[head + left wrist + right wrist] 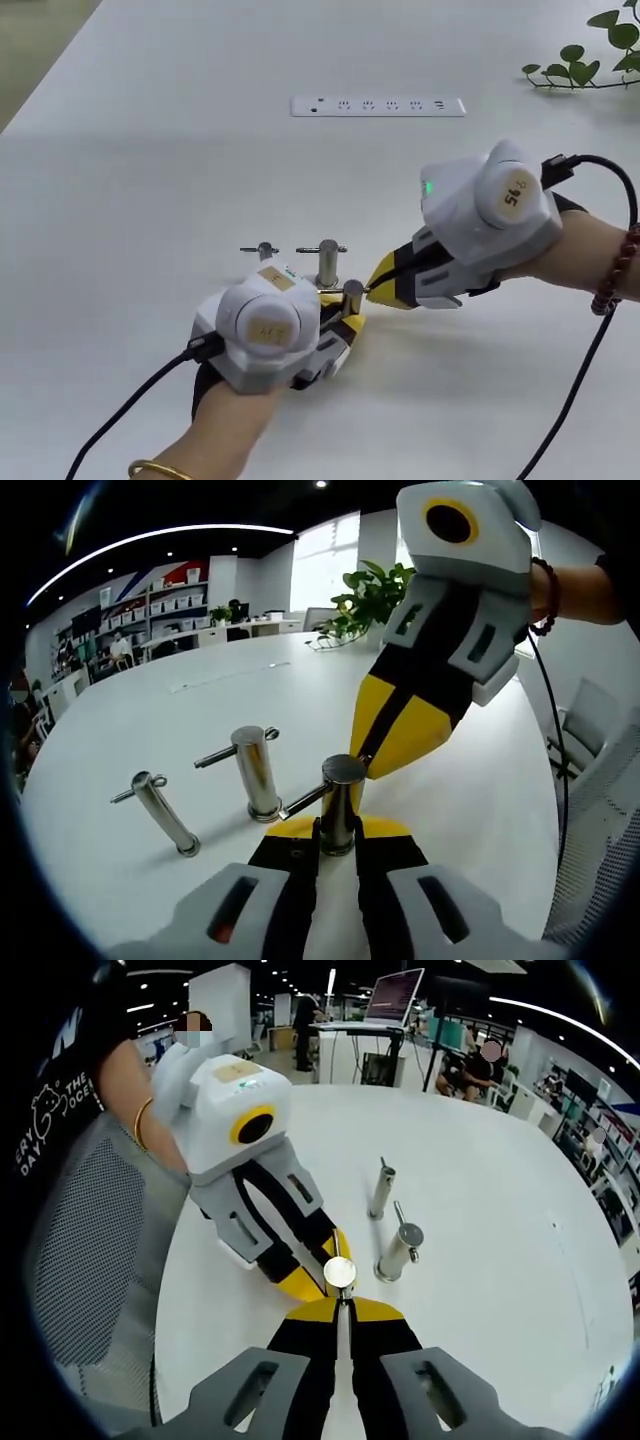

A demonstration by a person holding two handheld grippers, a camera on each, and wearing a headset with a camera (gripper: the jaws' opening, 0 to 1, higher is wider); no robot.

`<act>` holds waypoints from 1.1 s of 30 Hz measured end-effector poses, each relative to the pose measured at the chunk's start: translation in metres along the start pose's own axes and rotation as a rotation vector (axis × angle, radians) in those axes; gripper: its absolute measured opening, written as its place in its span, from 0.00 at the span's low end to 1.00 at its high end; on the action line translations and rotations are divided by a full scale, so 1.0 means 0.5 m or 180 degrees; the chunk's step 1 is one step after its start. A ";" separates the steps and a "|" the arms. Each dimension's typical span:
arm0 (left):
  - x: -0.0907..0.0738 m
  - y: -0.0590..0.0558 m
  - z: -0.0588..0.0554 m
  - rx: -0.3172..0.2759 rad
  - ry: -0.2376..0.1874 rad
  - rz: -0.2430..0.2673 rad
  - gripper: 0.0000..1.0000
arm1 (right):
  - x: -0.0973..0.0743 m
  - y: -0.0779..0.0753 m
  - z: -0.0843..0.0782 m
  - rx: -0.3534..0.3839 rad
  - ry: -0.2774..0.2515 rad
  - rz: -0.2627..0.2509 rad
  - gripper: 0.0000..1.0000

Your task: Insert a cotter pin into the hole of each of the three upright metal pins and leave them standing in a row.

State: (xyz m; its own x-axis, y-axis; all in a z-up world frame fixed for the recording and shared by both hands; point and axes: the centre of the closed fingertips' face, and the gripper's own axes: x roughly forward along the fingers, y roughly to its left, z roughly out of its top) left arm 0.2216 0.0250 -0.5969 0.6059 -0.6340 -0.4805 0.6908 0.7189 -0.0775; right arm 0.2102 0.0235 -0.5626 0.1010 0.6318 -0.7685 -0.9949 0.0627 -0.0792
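Clamping the nearest metal pin [340,798] upright on the tabletop [150,180] in the left gripper [338,836] while pinching its cotter pin [300,802], tip through the hole, in the closed right gripper [340,1305], with the middle pin [255,770] and far pin [162,812] already fitted, likely leaving only seating and release.

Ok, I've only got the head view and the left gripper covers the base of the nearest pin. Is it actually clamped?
Observer: Yes. In the left gripper view the left gripper has its jaws shut on the nearest pin, low on the shaft.
Operator: Is the cotter pin through the hole?
Observer: Looks so. The cotter pin pokes out on the side away from the right gripper, whose jaws look shut on its other end.
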 end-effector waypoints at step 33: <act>-0.075 0.031 0.009 -0.0064 0.0178 0.0086 0.37 | 0.018 -0.001 0.027 0.0439 -0.0269 -0.0070 0.23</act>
State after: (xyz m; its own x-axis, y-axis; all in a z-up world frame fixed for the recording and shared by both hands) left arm 0.2113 0.0586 -0.5763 0.6009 -0.5978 -0.5306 0.6661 0.7415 -0.0810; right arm 0.2117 0.0397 -0.5608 0.1281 0.6915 -0.7109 -0.9838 0.1791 -0.0031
